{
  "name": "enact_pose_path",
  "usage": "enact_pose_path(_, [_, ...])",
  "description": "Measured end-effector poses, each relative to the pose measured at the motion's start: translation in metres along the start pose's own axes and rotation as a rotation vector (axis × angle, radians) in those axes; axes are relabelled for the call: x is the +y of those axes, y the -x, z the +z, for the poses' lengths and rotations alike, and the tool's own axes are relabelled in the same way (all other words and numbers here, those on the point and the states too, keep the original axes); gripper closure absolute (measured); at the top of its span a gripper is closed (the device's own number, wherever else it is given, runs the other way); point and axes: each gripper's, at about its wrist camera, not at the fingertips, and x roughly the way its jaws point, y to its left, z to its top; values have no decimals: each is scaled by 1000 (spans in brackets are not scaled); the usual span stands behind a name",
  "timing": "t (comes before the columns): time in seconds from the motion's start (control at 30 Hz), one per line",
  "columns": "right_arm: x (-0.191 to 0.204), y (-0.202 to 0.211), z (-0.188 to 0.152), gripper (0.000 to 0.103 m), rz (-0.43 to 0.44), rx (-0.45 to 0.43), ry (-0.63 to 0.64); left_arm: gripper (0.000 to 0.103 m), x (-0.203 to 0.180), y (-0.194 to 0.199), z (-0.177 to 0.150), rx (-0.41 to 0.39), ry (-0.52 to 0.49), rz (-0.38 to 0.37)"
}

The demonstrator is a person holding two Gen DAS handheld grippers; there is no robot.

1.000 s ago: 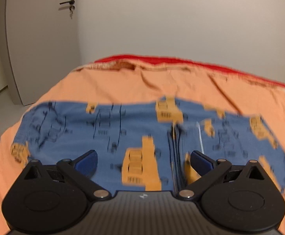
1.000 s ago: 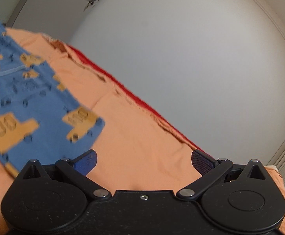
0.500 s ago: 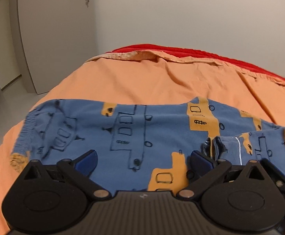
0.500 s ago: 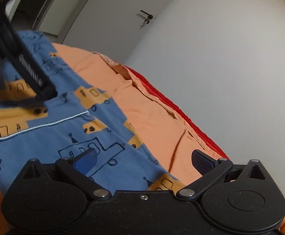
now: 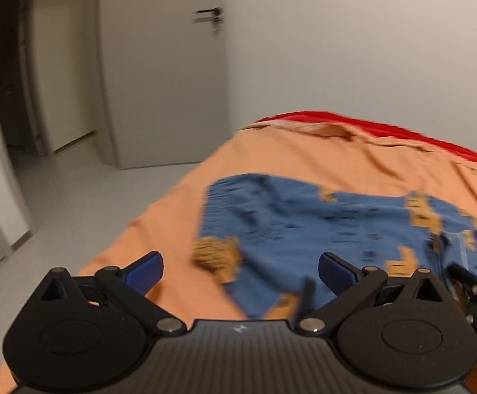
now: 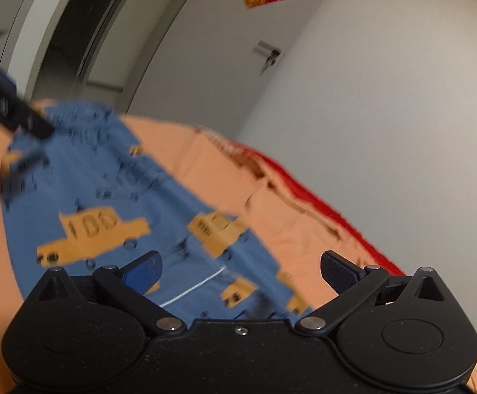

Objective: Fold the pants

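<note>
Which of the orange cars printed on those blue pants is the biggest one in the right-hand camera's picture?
The long car left of centre on the pants, just above the right gripper. The other orange cars look shorter.

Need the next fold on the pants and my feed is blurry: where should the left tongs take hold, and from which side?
Take the pants at the near corner of their left end, by the orange patch. That edge lies flat on the orange sheet, just ahead of the open left tongs. Come in low from the bare sheet on the left, so one finger can probably slide under the edge.
</note>
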Motion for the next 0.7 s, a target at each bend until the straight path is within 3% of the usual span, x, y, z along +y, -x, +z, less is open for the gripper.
enact_pose_path(0.13, [-7,-1,-7,1,6,-9,-83,2,25,-9,4,31,65,-20])
enact_pose_path(0.33, [-2,1,-9,1,-14,-26,-66,21,34,-18,15,44,125,-60])
enact_pose_path(0.43, [-1,1,-9,1,-19,-30,-63,42,31,-23,19,64,108,-44])
enact_pose_path(0.57, [0,1,-10,1,-23,-34,-59,77,28,-27,18,82,108,-32])
enact_pose_path(0.7, [0,2,-10,1,-24,-36,-61,79,23,-24,15,50,65,-20])
